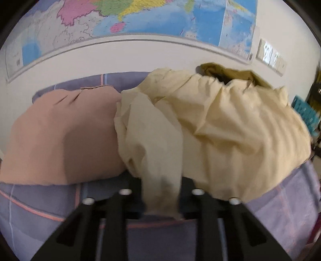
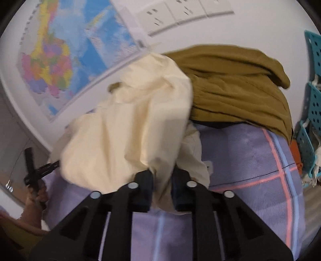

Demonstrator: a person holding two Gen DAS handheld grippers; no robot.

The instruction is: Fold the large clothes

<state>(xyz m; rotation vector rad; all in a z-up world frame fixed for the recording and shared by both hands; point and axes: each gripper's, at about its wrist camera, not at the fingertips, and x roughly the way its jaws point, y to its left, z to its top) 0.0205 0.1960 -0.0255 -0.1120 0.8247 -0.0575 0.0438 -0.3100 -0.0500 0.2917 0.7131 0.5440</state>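
A large cream garment (image 1: 230,128) lies bunched on the purple plaid bed sheet (image 1: 40,204). My left gripper (image 1: 161,192) is shut on a strip of its fabric, which hangs between the black fingers. In the right wrist view the same cream garment (image 2: 130,128) is lifted in a loose heap, and my right gripper (image 2: 161,186) is shut on a fold of it. The left gripper (image 2: 38,170) also shows at the far left of the right wrist view, held in a hand.
A pink garment (image 1: 60,140) lies left of the cream one. An olive-brown garment (image 2: 236,84) is heaped behind it by the wall. A teal perforated basket (image 2: 313,112) stands at the bed's right. A wall map (image 1: 140,18) and sockets (image 2: 180,12) are behind.
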